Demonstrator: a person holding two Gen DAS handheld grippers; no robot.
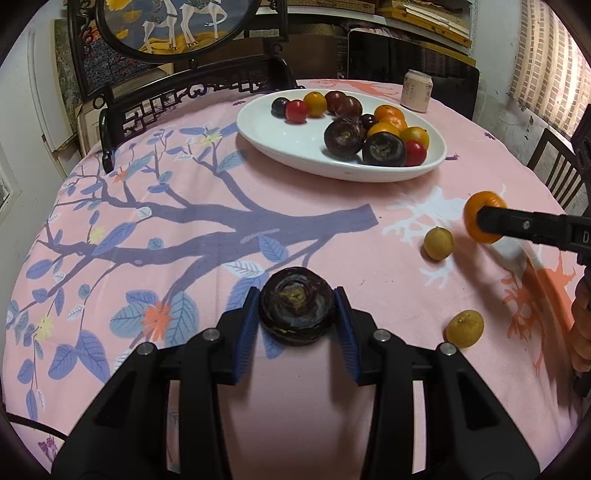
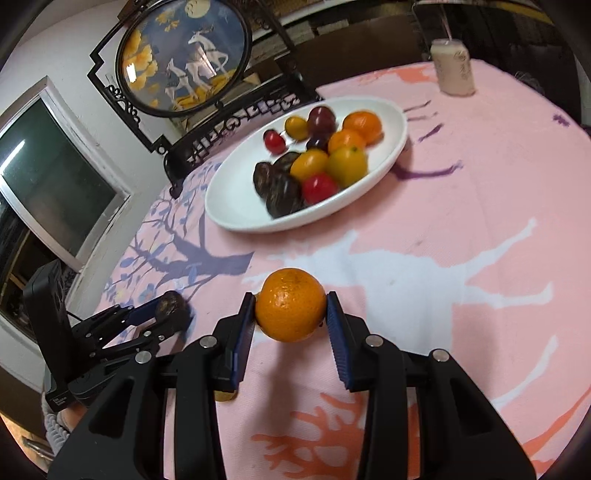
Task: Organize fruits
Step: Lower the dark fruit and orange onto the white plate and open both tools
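Observation:
My left gripper (image 1: 297,300) is shut on a dark, flattened round fruit (image 1: 295,310) that sits low over the pink tablecloth; its blue pads (image 1: 251,314) press both sides. From the right wrist view the same gripper (image 2: 162,314) and dark fruit (image 2: 170,304) show at the left. My right gripper (image 2: 290,306) is shut on an orange mandarin (image 2: 290,295), held just above the cloth; it enters the left wrist view from the right (image 1: 487,221) with the mandarin (image 1: 480,201). A white oval plate (image 1: 280,140) (image 2: 236,206) at the back holds several fruits.
Two small yellow-brown fruits (image 1: 438,243) (image 1: 464,328) lie loose on the cloth at the right. A pale drink can (image 1: 416,90) (image 2: 453,68) stands behind the plate. A dark carved stand with a round picture (image 1: 166,26) rises at the table's far left edge. A chair back (image 1: 554,173) is at the right.

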